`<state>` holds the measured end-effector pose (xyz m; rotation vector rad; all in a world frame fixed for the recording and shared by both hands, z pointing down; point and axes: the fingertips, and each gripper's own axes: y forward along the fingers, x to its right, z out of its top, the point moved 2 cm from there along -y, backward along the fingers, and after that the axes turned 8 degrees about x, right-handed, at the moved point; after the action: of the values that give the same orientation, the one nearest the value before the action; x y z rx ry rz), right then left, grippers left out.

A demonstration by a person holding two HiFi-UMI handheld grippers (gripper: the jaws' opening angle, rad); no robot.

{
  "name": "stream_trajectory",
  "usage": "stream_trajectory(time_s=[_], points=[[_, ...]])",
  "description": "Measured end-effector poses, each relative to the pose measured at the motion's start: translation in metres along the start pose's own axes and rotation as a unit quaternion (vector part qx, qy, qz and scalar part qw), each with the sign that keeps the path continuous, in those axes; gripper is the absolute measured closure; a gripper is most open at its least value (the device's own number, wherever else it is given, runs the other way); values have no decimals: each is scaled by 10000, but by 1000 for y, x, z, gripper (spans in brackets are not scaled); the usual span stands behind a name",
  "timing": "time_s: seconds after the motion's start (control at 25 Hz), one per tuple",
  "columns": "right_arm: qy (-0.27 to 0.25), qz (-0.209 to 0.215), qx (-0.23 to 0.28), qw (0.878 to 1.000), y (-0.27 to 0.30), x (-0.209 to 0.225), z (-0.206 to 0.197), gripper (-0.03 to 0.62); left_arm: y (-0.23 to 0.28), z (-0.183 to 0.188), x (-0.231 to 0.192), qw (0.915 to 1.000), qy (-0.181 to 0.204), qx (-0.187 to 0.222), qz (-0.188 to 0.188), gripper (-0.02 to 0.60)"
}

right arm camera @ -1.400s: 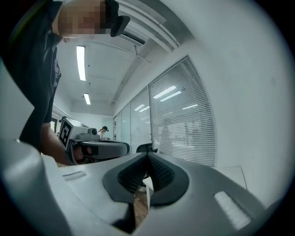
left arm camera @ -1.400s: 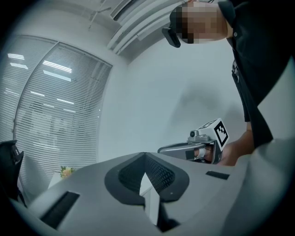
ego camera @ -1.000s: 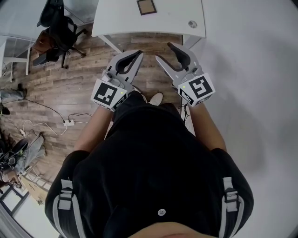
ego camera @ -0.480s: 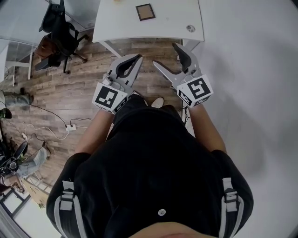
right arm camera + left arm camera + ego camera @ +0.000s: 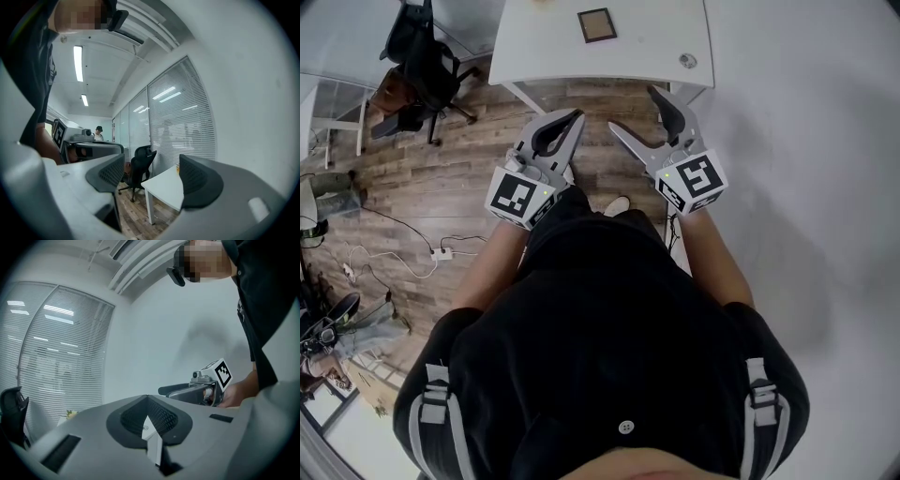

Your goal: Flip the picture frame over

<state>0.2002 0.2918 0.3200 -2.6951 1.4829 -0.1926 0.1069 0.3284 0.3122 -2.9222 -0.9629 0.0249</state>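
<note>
The picture frame [image 5: 596,25], small with a dark border and a brown centre, lies flat on the white table [image 5: 656,37] at the top of the head view. Both grippers are held level in front of the person, short of the table's near edge and over the wooden floor. My left gripper [image 5: 574,120] [image 5: 147,401] is shut with nothing between its pads. To its right, my right gripper [image 5: 639,111] [image 5: 150,180] stands open and empty. Through its jaws a corner of the table [image 5: 166,185] shows.
A small round object [image 5: 688,61] lies near the table's right corner. A black office chair [image 5: 417,47] [image 5: 140,164] stands left of the table. Cables and a power strip [image 5: 441,251] lie on the floor at left. A wall with blinds runs behind the table.
The right gripper's jaws have spread wider apart. Both grippers otherwise stay where they were, and the head view has shifted slightly.
</note>
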Motion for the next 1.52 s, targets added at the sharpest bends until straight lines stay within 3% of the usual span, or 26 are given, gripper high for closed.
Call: stream_trajectory(time_s=[1.52], points=[[-18, -831, -616, 9946, 259, 75, -49, 232, 58, -30, -269, 9949, -572, 20, -832, 580]])
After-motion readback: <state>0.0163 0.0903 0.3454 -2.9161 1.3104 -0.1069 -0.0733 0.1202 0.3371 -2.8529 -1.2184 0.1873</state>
